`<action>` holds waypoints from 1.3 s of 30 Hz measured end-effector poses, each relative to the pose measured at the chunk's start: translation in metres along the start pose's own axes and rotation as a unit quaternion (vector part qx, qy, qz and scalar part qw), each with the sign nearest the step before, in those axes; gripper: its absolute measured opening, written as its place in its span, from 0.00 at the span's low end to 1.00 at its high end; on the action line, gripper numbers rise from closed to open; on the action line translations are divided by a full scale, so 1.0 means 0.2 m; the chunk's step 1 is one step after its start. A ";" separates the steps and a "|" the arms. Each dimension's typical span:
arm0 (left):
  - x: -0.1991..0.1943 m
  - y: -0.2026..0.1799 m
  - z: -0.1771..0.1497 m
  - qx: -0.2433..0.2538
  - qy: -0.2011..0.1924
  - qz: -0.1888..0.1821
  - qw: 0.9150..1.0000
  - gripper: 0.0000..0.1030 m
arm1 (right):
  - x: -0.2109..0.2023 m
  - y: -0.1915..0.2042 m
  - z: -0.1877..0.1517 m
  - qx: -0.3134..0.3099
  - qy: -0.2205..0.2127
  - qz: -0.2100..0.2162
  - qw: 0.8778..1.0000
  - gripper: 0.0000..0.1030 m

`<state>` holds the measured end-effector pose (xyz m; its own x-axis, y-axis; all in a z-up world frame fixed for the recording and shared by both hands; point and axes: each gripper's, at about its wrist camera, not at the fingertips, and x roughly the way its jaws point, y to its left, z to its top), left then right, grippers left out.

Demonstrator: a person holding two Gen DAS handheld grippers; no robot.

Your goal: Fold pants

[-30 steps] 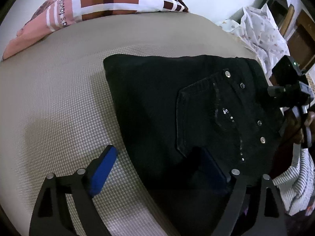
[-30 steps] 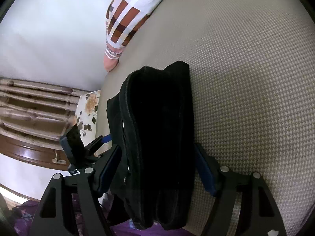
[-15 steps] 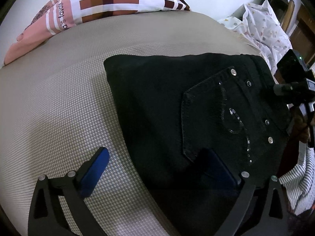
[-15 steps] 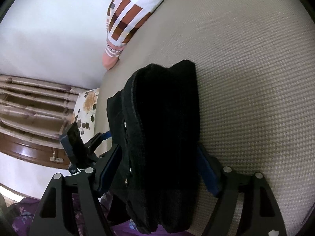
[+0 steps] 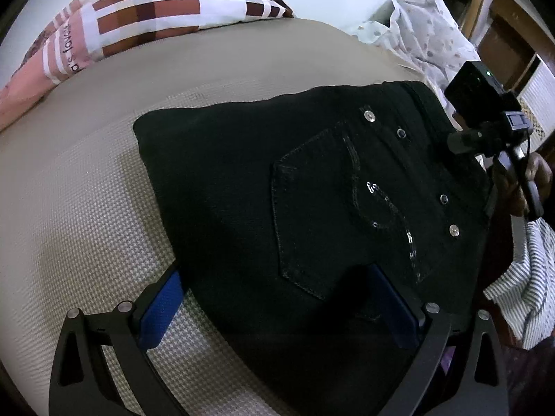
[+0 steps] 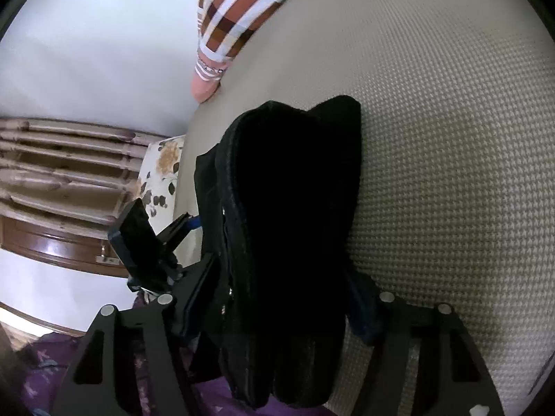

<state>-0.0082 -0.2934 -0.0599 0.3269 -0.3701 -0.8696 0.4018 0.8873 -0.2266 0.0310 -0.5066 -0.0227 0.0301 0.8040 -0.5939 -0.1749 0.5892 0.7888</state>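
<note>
Black pants [image 5: 312,190] lie folded in a thick stack on the beige bed cover [image 5: 86,208], back pocket and rivets facing up. My left gripper [image 5: 277,306] stands open and wide, with the stack's near corner between its blue pads [image 5: 161,306] and no squeeze on the cloth. In the right wrist view the pants [image 6: 288,190] show edge-on. My right gripper [image 6: 281,294] is closing on the waistband end, both pads against the cloth. A hand [image 5: 530,187] holds that gripper at the right.
A checked brown, pink and white pillow [image 5: 138,24] lies at the head of the bed. White spotted cloth [image 5: 426,34] and striped cloth [image 5: 527,284] sit off the right edge. A wooden bed frame [image 6: 69,173], floral fabric [image 6: 163,173] and purple cloth [image 6: 45,364] lie past the other edge.
The left jaws have spread wider, and their left pad now sits at the stack's edge. The right jaws have narrowed against the folded stack. Neither hand has shifted much.
</note>
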 end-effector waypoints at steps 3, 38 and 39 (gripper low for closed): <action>-0.01 0.02 0.02 -0.012 0.005 -0.016 1.000 0.97 | 0.01 0.00 0.01 0.004 0.016 0.000 1.000 0.61; -0.08 0.22 0.06 -0.177 -0.030 -0.123 0.976 0.29 | 0.06 0.12 -0.11 -0.023 -0.051 -0.036 0.998 0.27; -0.09 0.21 0.05 -0.176 -0.033 -0.120 0.976 0.27 | 0.05 0.13 -0.12 -0.018 -0.057 -0.020 0.998 0.26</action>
<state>0.0116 -0.2522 -0.0489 0.3186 -0.5865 -0.7446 0.1591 0.8075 -0.5680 0.0038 -0.4846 -0.0114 0.1495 0.7855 -0.6006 -0.2067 0.6188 0.7579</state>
